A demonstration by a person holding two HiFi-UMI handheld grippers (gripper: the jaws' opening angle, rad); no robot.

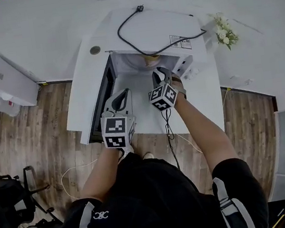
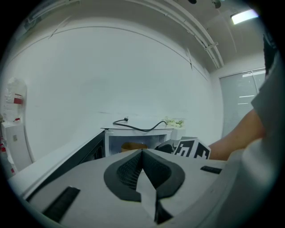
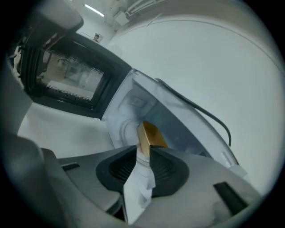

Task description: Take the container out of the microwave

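The white microwave (image 1: 159,27) stands on a white table (image 1: 83,95) with its dark door (image 1: 104,87) swung open to the left. Inside it sits a yellow-brown container (image 1: 150,59), also seen as the container (image 2: 133,146) in the left gripper view and the container (image 3: 151,133) in the right gripper view. My right gripper (image 1: 159,75) is at the mouth of the oven, short of the container; the right gripper (image 3: 143,151) stands open with a narrow gap and nothing in it. My left gripper (image 1: 124,93) hangs in front of the door; the left gripper (image 2: 142,152) is shut and empty.
A black power cable (image 1: 138,43) lies looped on the microwave's top. White flowers (image 1: 224,32) stand to its right by the wall. White boxes (image 1: 6,82) sit on the wooden floor at the left, and a dark chair (image 1: 12,200) is at the lower left.
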